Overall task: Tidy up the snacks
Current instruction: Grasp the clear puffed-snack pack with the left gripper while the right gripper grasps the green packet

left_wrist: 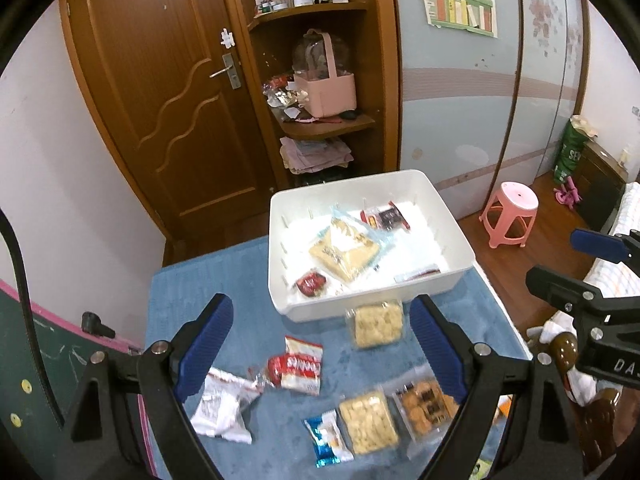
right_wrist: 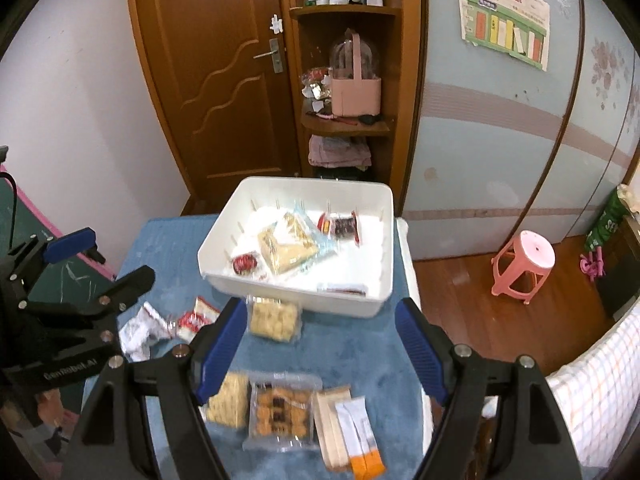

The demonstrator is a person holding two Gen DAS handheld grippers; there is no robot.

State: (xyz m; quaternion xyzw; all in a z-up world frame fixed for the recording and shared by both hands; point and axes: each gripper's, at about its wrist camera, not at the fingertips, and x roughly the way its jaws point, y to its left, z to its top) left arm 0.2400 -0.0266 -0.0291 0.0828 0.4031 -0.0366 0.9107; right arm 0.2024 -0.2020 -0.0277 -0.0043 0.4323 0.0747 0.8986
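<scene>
From the left wrist, the left claw [left_wrist: 320, 354] hangs spread and empty over a red-and-white cookie packet [left_wrist: 298, 368] on the blue-covered table [left_wrist: 184, 292]. From the right wrist, the right claw [right_wrist: 320, 344] is spread, empty; the white bin [right_wrist: 224, 248] holds a sandwich pack [right_wrist: 286, 250].

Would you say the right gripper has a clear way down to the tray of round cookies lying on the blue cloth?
Probably yes: the right gripper is open and empty above the cookie tray, with nothing lying over it.
</scene>
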